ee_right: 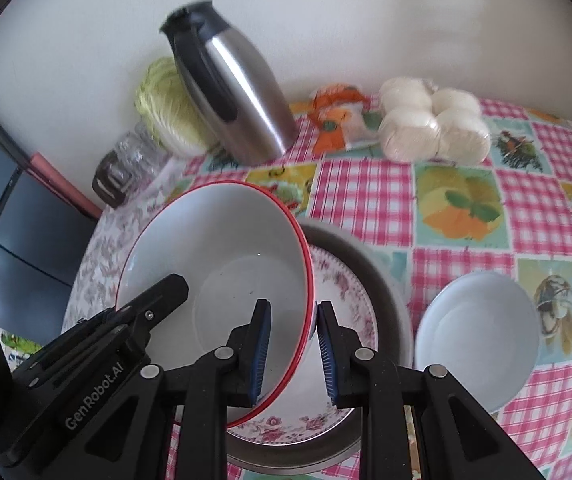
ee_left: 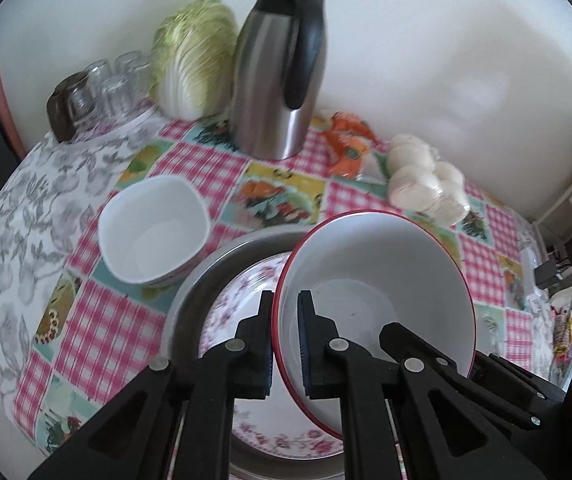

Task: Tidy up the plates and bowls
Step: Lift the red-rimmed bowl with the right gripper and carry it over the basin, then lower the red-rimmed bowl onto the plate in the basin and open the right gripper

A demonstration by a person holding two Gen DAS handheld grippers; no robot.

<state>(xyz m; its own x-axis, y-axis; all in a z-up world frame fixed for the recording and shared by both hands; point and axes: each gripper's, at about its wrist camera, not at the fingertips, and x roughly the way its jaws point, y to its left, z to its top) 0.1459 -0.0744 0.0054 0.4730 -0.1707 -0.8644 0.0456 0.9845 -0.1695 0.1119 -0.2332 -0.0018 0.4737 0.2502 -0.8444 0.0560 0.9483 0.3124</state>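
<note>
Both tongs clamp one red-rimmed bowl (ee_left: 374, 280): left tongs (ee_left: 286, 344) pinch its rim on one side, right tongs (ee_right: 292, 354) the opposite side. Bowl hangs tilted over a floral plate (ee_left: 237, 304) that sits in a metal pan (ee_left: 193, 292) on the table (ee_right: 366, 200). A small white bowl (ee_left: 153, 232) rests apart, beside the pan.

Risks, as judged: grips are thin rim pinches, so uneven pull between hands could twist the bowl loose. Set down tilted, its edge could chip the plate.
</note>
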